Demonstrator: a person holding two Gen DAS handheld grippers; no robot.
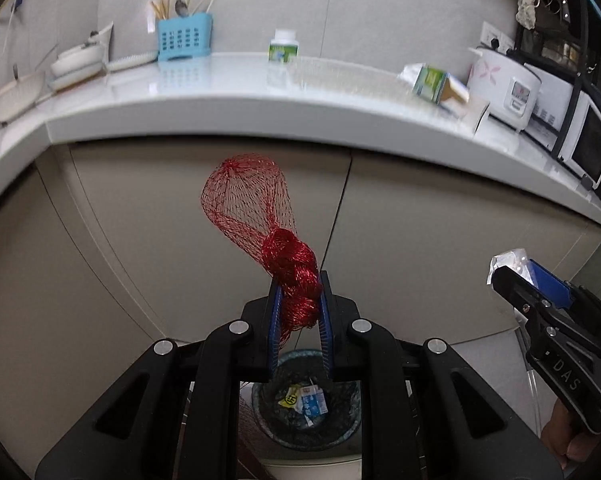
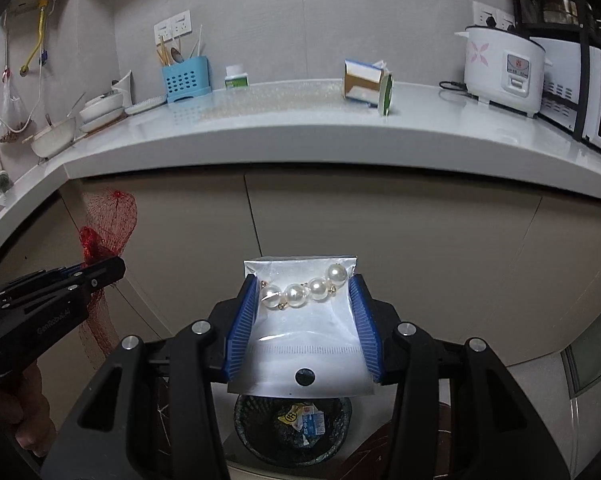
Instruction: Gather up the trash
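Observation:
My left gripper (image 1: 298, 286) is shut on a bunched red mesh net bag (image 1: 252, 204), whose loose end stands up in front of the cabinet doors. It hangs above a trash bin (image 1: 342, 436) with a dark liner and crumpled wrappers inside. My right gripper (image 2: 302, 284) is shut on a clear plastic pouch with pearl beads (image 2: 300, 332), held over the same bin (image 2: 252, 436). The right gripper also shows at the right of the left wrist view (image 1: 512, 276). The left gripper with the net shows at the left of the right wrist view (image 2: 112, 268).
A white countertop (image 2: 300, 136) runs above the cabinets. On it stand an opened carton (image 2: 366, 84), a green-labelled bottle (image 2: 236, 77), a blue utensil holder (image 2: 186, 78), bowls (image 2: 100, 108), a rice cooker (image 2: 500, 68) and a microwave (image 2: 592, 108).

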